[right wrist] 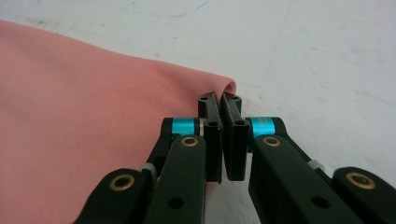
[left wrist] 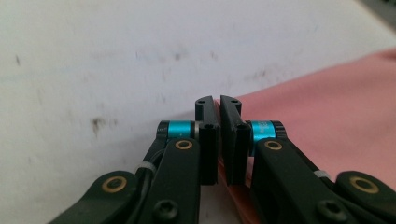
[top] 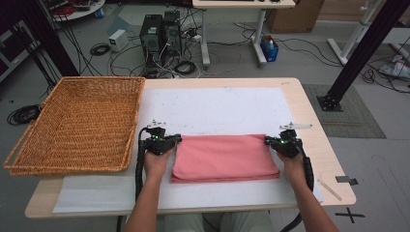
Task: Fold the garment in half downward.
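Observation:
A folded pink cloth (top: 225, 158) lies flat on the white mat (top: 217, 108) in the middle of the table. My left gripper (top: 178, 139) is shut on the cloth's far left corner; in the left gripper view the pink cloth (left wrist: 336, 126) runs in between the closed jaws of the left gripper (left wrist: 218, 103). My right gripper (top: 267, 140) is shut on the far right corner, and in the right gripper view the rolled edge of the cloth (right wrist: 116, 98) sits pinched at the tips of the right gripper (right wrist: 219, 100).
A large wicker basket (top: 80, 123) stands at the table's left, partly over the edge. A thin stick (top: 331, 189) lies by the front right corner. Computers and cables sit on the floor beyond the table.

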The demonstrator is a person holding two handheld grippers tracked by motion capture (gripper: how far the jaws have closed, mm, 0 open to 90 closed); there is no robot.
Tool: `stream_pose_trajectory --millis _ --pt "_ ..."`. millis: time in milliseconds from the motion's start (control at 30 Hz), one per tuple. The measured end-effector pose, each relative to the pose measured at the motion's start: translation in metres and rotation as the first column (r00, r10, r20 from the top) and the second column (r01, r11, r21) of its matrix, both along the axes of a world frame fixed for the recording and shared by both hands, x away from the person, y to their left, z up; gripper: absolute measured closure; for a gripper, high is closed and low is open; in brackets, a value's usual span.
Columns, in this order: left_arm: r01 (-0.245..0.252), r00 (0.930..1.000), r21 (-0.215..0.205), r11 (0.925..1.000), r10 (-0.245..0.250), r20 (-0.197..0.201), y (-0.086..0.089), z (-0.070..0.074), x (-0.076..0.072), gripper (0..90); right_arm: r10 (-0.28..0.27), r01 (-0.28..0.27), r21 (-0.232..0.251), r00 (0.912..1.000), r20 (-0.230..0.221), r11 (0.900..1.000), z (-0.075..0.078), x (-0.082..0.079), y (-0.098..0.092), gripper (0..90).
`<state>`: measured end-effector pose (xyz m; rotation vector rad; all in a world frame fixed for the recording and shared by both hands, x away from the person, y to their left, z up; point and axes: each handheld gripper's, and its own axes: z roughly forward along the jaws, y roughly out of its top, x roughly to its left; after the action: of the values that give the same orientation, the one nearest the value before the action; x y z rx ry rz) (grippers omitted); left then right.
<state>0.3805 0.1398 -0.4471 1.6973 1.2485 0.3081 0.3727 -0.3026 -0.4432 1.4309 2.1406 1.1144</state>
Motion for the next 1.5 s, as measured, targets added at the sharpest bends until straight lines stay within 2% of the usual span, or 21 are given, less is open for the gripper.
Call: stream_pose_trajectory --millis 67,133,233,333,433,467,500,533,667,733,767,800,933,1000,1100,1167,1233,1333,1500 --pt "-0.019 0.9994 -0.005 0.9998 0.019 0.028 -0.002 0.001 0.001 85.8 -0.031 0.030 0.021 0.9993 0.020 0.999 -0.001 -0.009 -0.006 88.5" --pt "-0.018 0.9993 0.018 0.9997 0.017 0.032 -0.005 -0.001 0.002 85.7 -0.052 0.051 0.039 0.9985 0.020 0.998 -0.003 -0.012 -0.010 88.4" --pt "-0.024 0.9989 0.033 0.9992 0.023 0.040 -0.006 -0.003 0.002 85.4 -0.041 0.040 0.025 0.9988 0.027 0.999 -0.003 -0.006 -0.007 88.2" --pt "-0.037 0.9964 0.030 0.9989 0.035 0.077 -0.002 -0.002 -0.002 83.9 -0.024 0.023 0.009 0.9982 0.055 1.000 0.000 0.001 -0.001 87.2" --pt "-0.067 0.9921 -0.014 0.9976 0.068 0.105 0.007 0.001 -0.006 73.5 -0.044 0.044 0.003 0.9981 0.042 0.999 0.000 0.006 0.000 85.0" --pt "-0.072 0.9908 -0.035 0.9968 0.076 0.112 0.010 0.002 -0.008 67.3 -0.060 0.060 0.001 0.9972 0.046 0.998 0.000 0.007 -0.002 80.7" --pt "-0.064 0.9894 -0.062 0.9960 0.071 0.127 0.012 0.003 -0.011 64.9 -0.089 0.089 0.005 0.9948 0.050 0.996 0.002 0.005 -0.004 73.2" --pt "-0.055 0.9878 -0.070 0.9960 0.065 0.142 0.013 0.005 -0.015 61.9 -0.107 0.106 0.019 0.9924 0.060 0.994 0.003 0.004 -0.007 66.6" --pt "-0.027 0.9683 -0.078 0.9966 0.045 0.246 0.012 0.010 -0.034 50.1 -0.140 0.130 0.084 0.9837 0.113 0.988 0.013 -0.006 -0.020 48.4" --pt "-0.014 0.9621 -0.087 0.9961 0.037 0.270 0.010 0.012 -0.039 39.7 -0.124 0.110 0.110 0.9839 0.128 0.988 0.019 -0.011 -0.024 38.6" --pt "-0.002 0.9613 -0.090 0.9960 0.027 0.274 0.010 0.013 -0.042 35.3 -0.115 0.100 0.105 0.9824 0.148 0.989 0.021 -0.014 -0.025 35.2" --pt "0.004 0.9587 -0.084 0.9964 0.020 0.284 0.010 0.015 -0.044 33.6 -0.102 0.085 0.103 0.9808 0.167 0.991 0.022 -0.018 -0.027 33.3" --pt "0.005 0.9454 -0.071 0.9974 0.019 0.325 0.010 0.017 -0.054 24.8 -0.090 0.068 0.119 0.9774 0.191 0.991 0.022 -0.034 -0.035 23.8" --pt "0.000 0.9361 -0.075 0.9972 0.026 0.351 0.011 0.016 -0.057 24.4 -0.085 0.060 0.117 0.9712 0.223 0.991 0.019 -0.042 -0.037 21.2" --pt "-0.010 0.9300 -0.077 0.9970 0.037 0.366 0.011 0.013 -0.062 24.5 -0.058 0.027 0.104 0.9492 0.309 0.994 0.015 -0.055 -0.040 21.2" --pt "-0.019 0.9294 -0.070 0.9974 0.043 0.366 0.010 0.011 -0.065 24.4 -0.055 0.019 0.110 0.9413 0.333 0.994 0.011 -0.060 -0.042 21.2" --pt "-0.028 0.9287 -0.074 0.9969 0.053 0.367 0.010 0.011 -0.068 24.4 -0.064 0.022 0.129 0.9391 0.337 0.991 0.010 -0.063 -0.043 21.2" --pt "-0.025 0.9266 -0.070 0.9972 0.049 0.373 0.010 0.013 -0.070 24.5 -0.056 0.010 0.132 0.9352 0.350 0.991 0.013 -0.065 -0.043 21.2" --pt "-0.028 0.9288 -0.064 0.9976 0.049 0.367 0.011 0.011 -0.072 24.5 -0.055 0.013 0.125 0.9405 0.335 0.992 0.011 -0.064 -0.040 21.2"
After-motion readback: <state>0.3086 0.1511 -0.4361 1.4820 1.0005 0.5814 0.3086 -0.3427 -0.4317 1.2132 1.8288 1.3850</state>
